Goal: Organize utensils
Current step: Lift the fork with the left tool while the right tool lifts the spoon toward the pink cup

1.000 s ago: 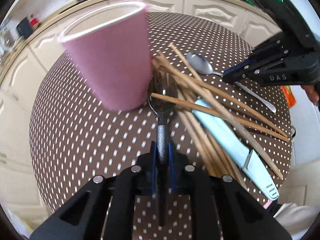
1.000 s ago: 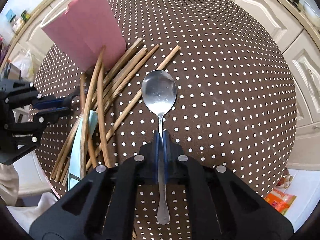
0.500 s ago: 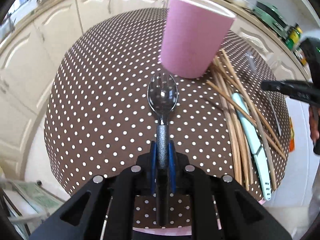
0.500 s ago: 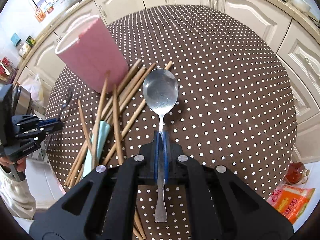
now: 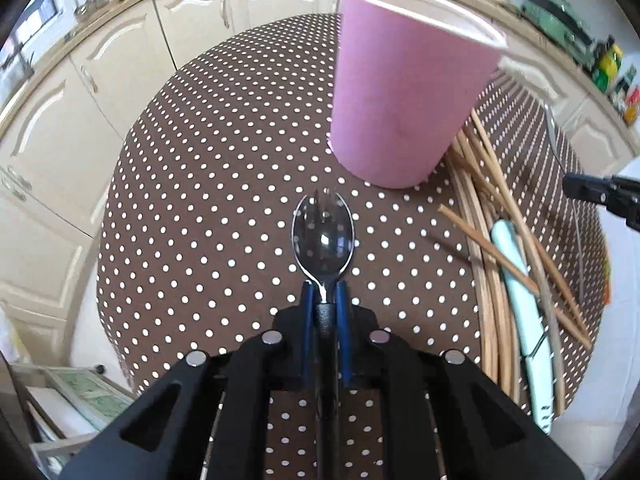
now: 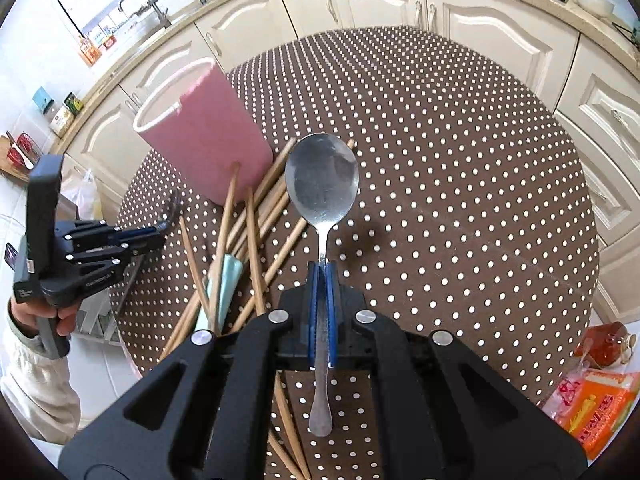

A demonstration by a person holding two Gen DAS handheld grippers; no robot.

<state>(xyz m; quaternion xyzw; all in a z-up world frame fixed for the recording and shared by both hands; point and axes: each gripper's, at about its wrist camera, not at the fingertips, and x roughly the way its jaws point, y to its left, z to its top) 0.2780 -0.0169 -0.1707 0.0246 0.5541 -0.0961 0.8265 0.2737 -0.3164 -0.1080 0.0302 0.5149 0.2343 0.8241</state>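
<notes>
Lifted spork (image 5: 323,236) nears pink cup (image 5: 404,92), contents probably hidden.

Black tongs (image 6: 322,276), blue pads (image 6: 313,304), silver screws, beige sleeve

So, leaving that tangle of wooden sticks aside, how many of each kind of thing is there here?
Pink cup: 1
Silver spoon: 1
Black-handled spork: 1
Pale blue case: 1
Total: 4
</notes>
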